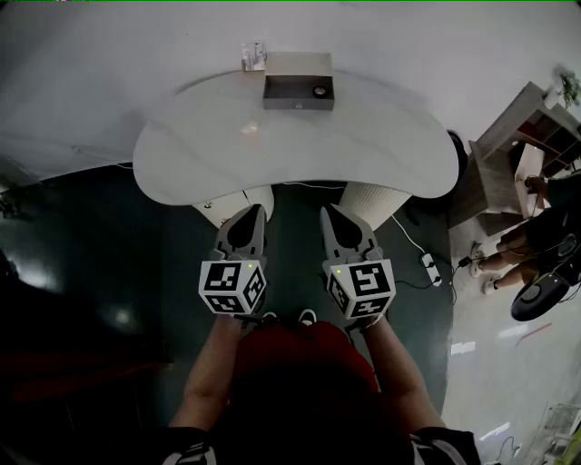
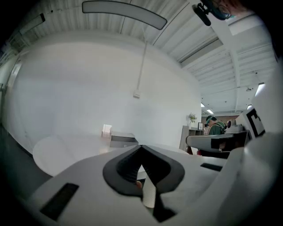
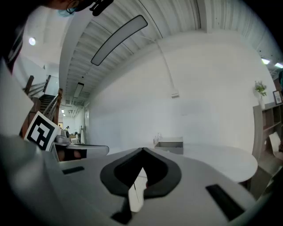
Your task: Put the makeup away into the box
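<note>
Grey box (image 1: 299,93) lying crosswise, dark round item (image 1: 320,91) inside, pale makeup (image 1: 254,57) just beside its left end; left gripper (image 1: 255,216) and right gripper (image 1: 329,218), both closed on nothing, well short of box, left nearer makeup.

A white kidney-shaped table (image 1: 227,145) on two ribbed white pedestals (image 1: 377,204) stands against a plain white wall (image 1: 109,54) on a dark glossy floor (image 1: 82,263), with a wooden shelf unit (image 1: 531,127) to its right and a long curved light panel (image 2: 124,13) on the slatted ceiling (image 2: 177,31).
</note>
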A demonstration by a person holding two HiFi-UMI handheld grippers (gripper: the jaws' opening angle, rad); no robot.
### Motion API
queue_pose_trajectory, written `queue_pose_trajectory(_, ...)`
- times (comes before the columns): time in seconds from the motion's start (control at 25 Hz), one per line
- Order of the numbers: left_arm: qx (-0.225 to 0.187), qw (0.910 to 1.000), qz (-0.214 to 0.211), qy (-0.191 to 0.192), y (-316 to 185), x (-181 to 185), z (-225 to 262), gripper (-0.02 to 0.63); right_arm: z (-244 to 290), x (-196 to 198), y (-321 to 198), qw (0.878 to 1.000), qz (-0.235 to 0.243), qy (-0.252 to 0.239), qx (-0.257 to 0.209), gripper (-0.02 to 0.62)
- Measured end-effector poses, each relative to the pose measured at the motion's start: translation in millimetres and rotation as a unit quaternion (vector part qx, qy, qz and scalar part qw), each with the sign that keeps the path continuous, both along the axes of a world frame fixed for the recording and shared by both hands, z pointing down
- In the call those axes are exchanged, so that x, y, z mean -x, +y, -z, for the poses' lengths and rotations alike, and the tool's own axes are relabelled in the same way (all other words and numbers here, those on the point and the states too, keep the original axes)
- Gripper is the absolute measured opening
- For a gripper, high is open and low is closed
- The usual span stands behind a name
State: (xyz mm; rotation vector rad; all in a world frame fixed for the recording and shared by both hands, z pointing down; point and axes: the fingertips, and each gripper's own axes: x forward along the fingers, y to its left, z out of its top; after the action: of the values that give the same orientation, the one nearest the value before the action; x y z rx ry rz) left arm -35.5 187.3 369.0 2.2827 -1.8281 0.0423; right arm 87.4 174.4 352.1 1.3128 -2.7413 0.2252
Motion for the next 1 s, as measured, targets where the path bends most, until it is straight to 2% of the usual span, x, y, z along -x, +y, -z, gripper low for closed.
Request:
queue_pose_trajectory(0.4, -0.004, 0.9996, 0.029, -0.005, 11.3, -2.9, 8.1, 0.021, -10.4, -12.8, 7.0, 1.000, 0.002, -0.012, 0.011, 0.012)
queue_pose_trajectory(1.0, -0.011, 0.9986, 0.051, -0.010, 7.9, 0.2, 17.2, 0.021, -7.7, -23.7, -0.6, 1.000, 0.005, -0.020, 0.016, 0.012)
